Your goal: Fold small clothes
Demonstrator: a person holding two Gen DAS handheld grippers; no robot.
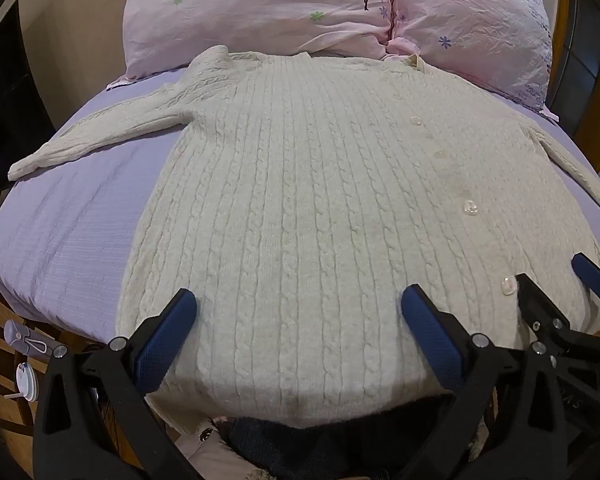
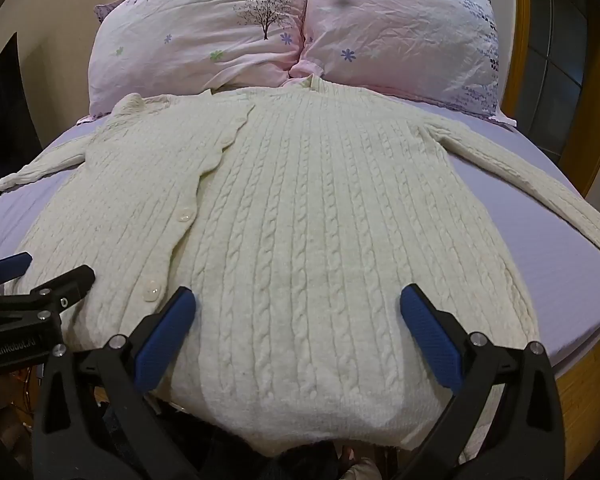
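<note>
Knitwear first: a cream cable-knit buttoned cardigan lay flat, front up, on the lavender bed sheet, sleeves spread, collar touching two pink floral pillows. Its hem hung just under both tools. The left gripper and right gripper were spread wide above the hem, side by side, holding nothing; whether the blue pads brushed the wool was unclear.
</note>
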